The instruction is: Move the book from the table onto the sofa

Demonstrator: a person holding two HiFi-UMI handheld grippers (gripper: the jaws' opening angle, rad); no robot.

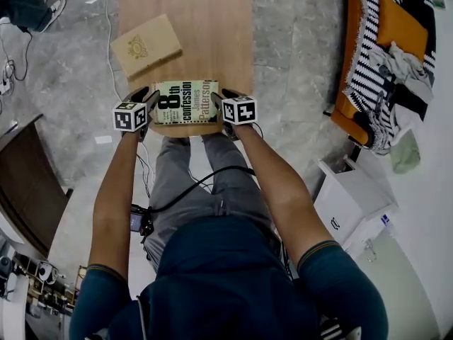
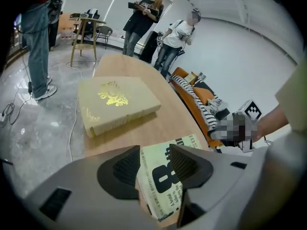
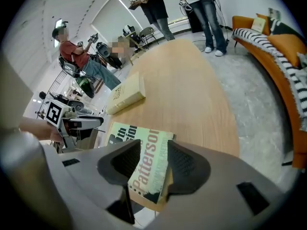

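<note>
A pale green paperback book [image 1: 187, 102] printed with "8th confession" lies flat at the near end of the wooden table [image 1: 205, 34]. My left gripper [image 1: 146, 99] sits at the book's left end and my right gripper [image 1: 223, 99] at its right end. In the left gripper view the book [image 2: 165, 181] shows between the spread jaws of the left gripper [image 2: 154, 163]. The right gripper view shows the book's "Patterson" end [image 3: 144, 157] between the spread jaws of the right gripper [image 3: 153, 159]. I see neither gripper's pads pressing on the book.
A thick tan book with a gold emblem [image 1: 147, 45] lies further along the table on its left side. An orange sofa [image 1: 382, 55] with a striped blanket and cushions stands to the right across bare floor. A white box [image 1: 350, 197] sits near it. People stand beyond the table's far end.
</note>
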